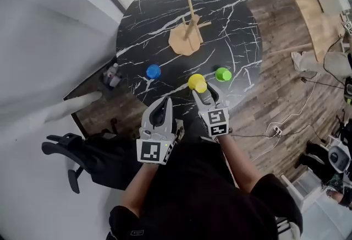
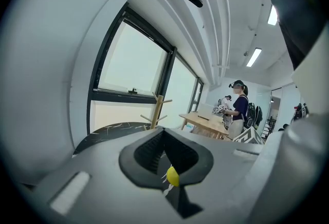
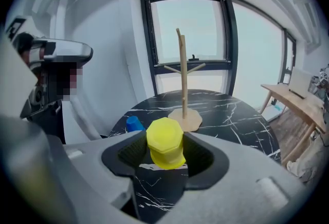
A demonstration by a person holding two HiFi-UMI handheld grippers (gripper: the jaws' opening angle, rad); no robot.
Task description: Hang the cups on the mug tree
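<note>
A wooden mug tree (image 1: pixel 190 27) stands mid-table on the round black marble table (image 1: pixel 231 7), its pegs bare. Three upside-down cups sit in a row nearer me: blue (image 1: pixel 153 71), yellow (image 1: pixel 197 82) and green (image 1: pixel 223 74). My right gripper (image 1: pixel 202 89) is shut on the yellow cup (image 3: pixel 165 141), whose body fills the gap between the pads. Beyond it in the right gripper view are the tree (image 3: pixel 183 79) and the blue cup (image 3: pixel 134 124). My left gripper (image 1: pixel 163 102) hovers at the table's near edge, shut and empty; its own view shows the closed jaws (image 2: pixel 164 133).
A light wooden desk (image 1: pixel 308 7) stands at the upper right, with cables on the plank floor (image 1: pixel 278 129). A black chair (image 1: pixel 71 151) is at my left. A small bottle-like object (image 1: pixel 111 75) lies off the table's left edge. A person (image 2: pixel 239 110) stands far off.
</note>
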